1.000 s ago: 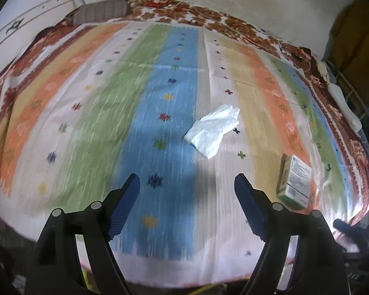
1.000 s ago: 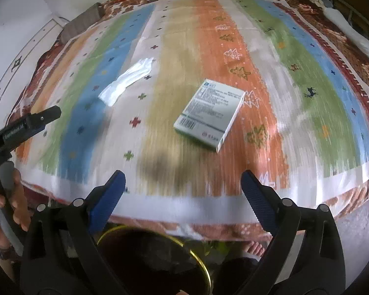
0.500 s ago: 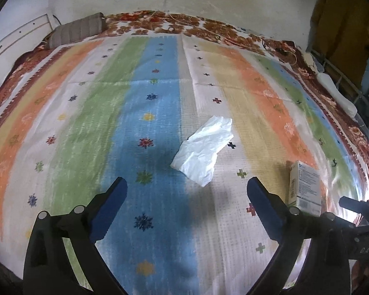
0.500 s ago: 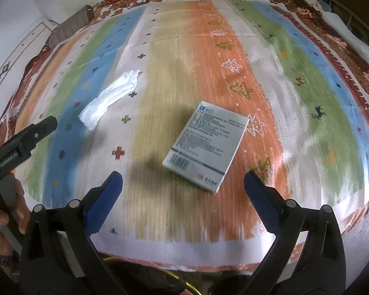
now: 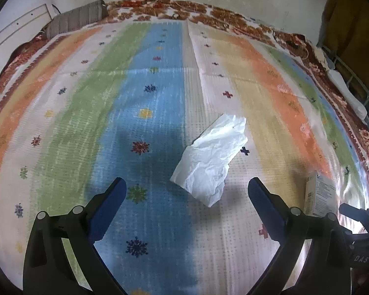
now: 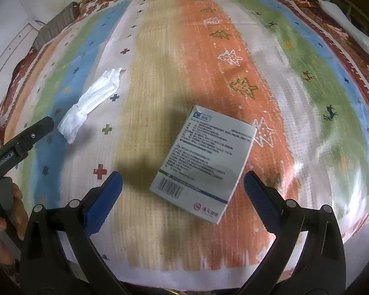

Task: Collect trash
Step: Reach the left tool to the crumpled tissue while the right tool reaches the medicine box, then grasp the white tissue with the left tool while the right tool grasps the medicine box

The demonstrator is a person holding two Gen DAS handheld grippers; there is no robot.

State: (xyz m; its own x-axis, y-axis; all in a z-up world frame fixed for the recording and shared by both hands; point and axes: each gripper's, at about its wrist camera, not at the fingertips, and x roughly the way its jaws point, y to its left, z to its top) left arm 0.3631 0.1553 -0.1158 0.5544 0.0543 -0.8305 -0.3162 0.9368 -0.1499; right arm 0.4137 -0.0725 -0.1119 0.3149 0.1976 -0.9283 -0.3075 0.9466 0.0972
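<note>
White tissue (image 5: 210,158) and box (image 6: 204,163) lie under both spread hand-held grippers (image 5: 187,196) (image 6: 183,191), box print blurred

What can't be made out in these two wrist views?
- Small box: the print is too small to read in the right wrist view; in the left wrist view the right gripper partly hides it.
- Bin for the trash: in neither view.
- Underside of the crumpled tissue: hidden against the striped bedcover.
</note>
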